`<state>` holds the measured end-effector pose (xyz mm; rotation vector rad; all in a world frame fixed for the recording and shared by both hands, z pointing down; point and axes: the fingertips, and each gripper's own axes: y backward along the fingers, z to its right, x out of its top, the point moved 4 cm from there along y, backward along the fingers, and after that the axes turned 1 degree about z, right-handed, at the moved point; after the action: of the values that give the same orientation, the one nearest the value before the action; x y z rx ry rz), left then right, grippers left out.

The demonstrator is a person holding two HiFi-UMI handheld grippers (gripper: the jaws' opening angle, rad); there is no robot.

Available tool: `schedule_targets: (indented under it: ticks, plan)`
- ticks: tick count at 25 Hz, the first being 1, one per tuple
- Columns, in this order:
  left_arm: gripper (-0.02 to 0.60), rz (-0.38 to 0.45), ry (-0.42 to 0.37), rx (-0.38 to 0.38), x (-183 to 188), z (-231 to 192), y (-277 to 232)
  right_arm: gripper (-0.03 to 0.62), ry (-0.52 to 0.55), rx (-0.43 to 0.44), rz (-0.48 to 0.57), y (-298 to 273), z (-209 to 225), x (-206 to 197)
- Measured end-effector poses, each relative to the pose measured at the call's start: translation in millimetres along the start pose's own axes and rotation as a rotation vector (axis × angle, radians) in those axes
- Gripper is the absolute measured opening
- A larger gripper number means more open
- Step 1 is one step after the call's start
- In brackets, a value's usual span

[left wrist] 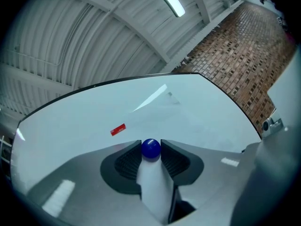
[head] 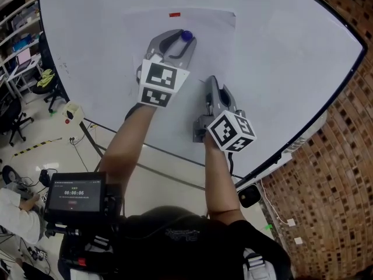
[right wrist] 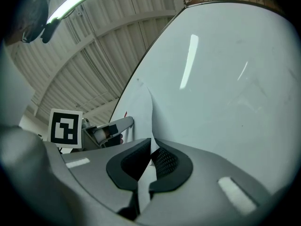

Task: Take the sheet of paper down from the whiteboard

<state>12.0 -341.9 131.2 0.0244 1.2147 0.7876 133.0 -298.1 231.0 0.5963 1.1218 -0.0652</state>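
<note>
A white sheet of paper [head: 204, 34] lies flat on the whiteboard [head: 280, 57], with a small red magnet [head: 175, 14] on its top edge. A round blue magnet [head: 186, 35] sits on the sheet lower down. My left gripper [head: 185, 37] is shut on that blue magnet [left wrist: 151, 148], both pads touching its sides. My right gripper [head: 211, 81] is at the sheet's lower right corner. There it is shut on the paper's edge [right wrist: 141, 107], which runs between its pads [right wrist: 165, 160] and curls off the board [right wrist: 225, 79].
A brick wall [head: 332, 174] stands to the right of the board. Desks and office chairs [head: 17, 69] fill the room at the left. A device with a screen [head: 74, 194] hangs at my chest. A small box [head: 71, 111] sits by the board's lower left edge.
</note>
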Motion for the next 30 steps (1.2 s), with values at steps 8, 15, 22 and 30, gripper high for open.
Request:
schedule_targets:
  ticks: [8, 15, 22, 30]
  plan:
    - [0.124, -0.005, 0.015, -0.009, -7, 7, -11, 0.014, 0.004, -0.003, 0.006, 1, 13, 1]
    - [0.124, -0.006, 0.032, 0.003, -14, -2, 13, 0.014, 0.110, -0.051, 0.028, 13, 2, 1]
    - [0.124, -0.001, 0.067, 0.063, -18, -22, 45, 0.014, 0.247, -0.150, -0.039, 30, 21, -20]
    - [0.124, -0.107, 0.145, 0.109, -67, -32, 79, 0.014, 0.279, -0.223, -0.152, 55, 47, -59]
